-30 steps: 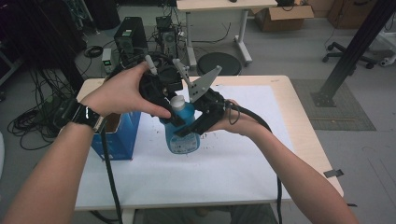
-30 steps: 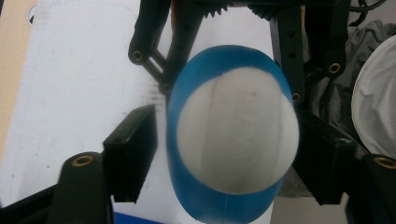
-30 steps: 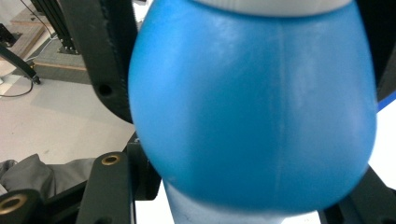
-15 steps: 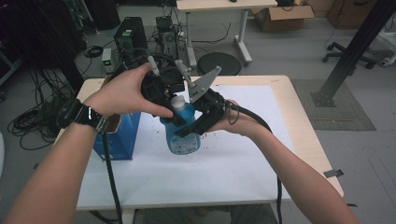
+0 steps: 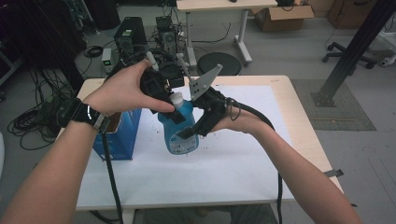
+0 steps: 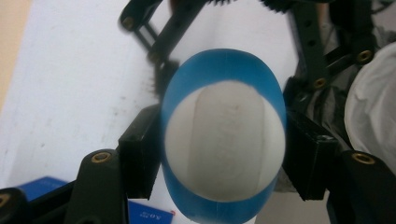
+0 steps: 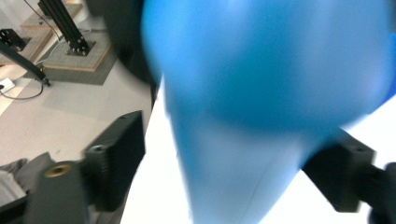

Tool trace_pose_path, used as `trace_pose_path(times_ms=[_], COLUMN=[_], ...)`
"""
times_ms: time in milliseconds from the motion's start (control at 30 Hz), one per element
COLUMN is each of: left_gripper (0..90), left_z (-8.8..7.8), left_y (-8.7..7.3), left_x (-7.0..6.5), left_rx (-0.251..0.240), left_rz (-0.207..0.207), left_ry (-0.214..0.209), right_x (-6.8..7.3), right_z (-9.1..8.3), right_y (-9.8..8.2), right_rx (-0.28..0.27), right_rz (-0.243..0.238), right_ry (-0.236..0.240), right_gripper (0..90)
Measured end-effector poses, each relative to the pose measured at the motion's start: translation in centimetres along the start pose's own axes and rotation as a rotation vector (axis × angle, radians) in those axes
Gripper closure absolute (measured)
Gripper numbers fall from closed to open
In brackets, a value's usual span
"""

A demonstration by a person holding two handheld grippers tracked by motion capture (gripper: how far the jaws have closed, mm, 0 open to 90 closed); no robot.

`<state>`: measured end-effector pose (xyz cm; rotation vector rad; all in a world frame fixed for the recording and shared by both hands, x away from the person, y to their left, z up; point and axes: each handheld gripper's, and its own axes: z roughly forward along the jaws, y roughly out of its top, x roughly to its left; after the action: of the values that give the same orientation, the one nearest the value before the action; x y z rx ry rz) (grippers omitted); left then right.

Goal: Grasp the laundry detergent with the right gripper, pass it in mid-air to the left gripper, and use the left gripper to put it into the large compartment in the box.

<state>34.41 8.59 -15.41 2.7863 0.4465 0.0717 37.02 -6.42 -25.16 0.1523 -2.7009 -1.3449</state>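
Note:
A blue bottle [image 5: 180, 133] with a white cap [image 5: 176, 99] hangs upright over the white sheet. My left gripper [image 5: 175, 106] comes down on it from the left and is shut on the bottle's top; in the left gripper view both pads [image 6: 140, 154] press on the blue shoulder [image 6: 224, 70] around the cap [image 6: 224, 144]. My right gripper [image 5: 194, 125] reaches in from the right around the bottle's body. Its jaws have just been opening: in the right gripper view the blurred bottle [image 7: 261, 70] sits between them, and the left pad [image 7: 116, 158] stands apart from it.
A blue box [image 5: 119, 135] stands on the table's left part, close to the bottle. A white sheet [image 5: 224, 163] covers most of the wooden table [image 5: 299, 121]. Computers, cables and a desk fill the floor behind the far edge.
The right gripper's jaws have spread away from the bottle's body. The left gripper's jaws have drawn in on the bottle's top. Both hands keep their places.

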Motion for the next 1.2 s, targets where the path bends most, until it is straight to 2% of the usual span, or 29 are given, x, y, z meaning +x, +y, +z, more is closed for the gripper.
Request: trace_pose_path(times_ms=[67, 167, 267, 333, 400, 500, 600, 700, 800, 900, 1033, 1200], left_gripper=[38.0, 38.0, 38.0, 38.0, 38.0, 38.0, 38.1, 38.1, 38.1, 38.1, 38.1, 38.1], left_z=[-0.5, -1.2, -2.2, -2.9, -3.6, -4.8, -6.0, -6.9, -7.9, -8.6, -9.3, -9.7], left_y=[-0.1, -0.2, -0.6, -0.9, -1.4, -2.0, -2.8, -3.7, -5.0, -6.3, -8.2, -9.8], left_x=[0.4, 1.1, 1.9, 2.4, 3.0, 3.8, 4.7, 5.4, 6.1, 6.7, 7.5, 8.3], left_rx=[0.010, 0.021, 0.021, 0.015, 0.004, -0.010, -0.012, -0.016, -0.026, -0.037, -0.050, -0.055], left_rz=[-0.050, -0.132, -0.254, -0.320, -0.402, -0.520, -0.633, -0.730, -0.811, -0.888, -0.964, -1.035], left_ry=[0.027, 0.075, 0.124, 0.154, 0.182, 0.222, 0.270, 0.333, 0.386, 0.418, 0.451, 0.489], right_x=[-0.1, -0.5, -0.7, -0.8, -0.8, -0.8, -0.9, -1.0, -1.0, -1.1, -1.2, -1.1], right_z=[-0.2, -0.7, -1.1, -1.4, -1.8, -2.4, -3.2, -4.0, -5.1, -6.2, -7.6, -9.0], right_y=[-0.3, -1.2, -2.3, -3.1, -3.9, -5.4, -6.9, -8.3, -9.4, -10.3, -11.3, -12.1], right_rx=[0.018, 0.087, 0.211, 0.298, 0.381, 0.506, 0.616, 0.693, 0.742, 0.764, 0.776, 0.777], right_rz=[0.007, 0.032, 0.035, 0.038, 0.026, 0.037, 0.033, 0.038, 0.053, 0.075, 0.099, 0.127], right_ry=[-0.010, -0.041, -0.090, -0.105, -0.132, -0.148, -0.165, -0.168, -0.179, -0.196, -0.209, -0.219], right_gripper=[15.1, 12.4, 11.8, 11.8, 11.6, 11.4, 11.1, 10.9, 11.0, 11.1, 11.0, 11.1])
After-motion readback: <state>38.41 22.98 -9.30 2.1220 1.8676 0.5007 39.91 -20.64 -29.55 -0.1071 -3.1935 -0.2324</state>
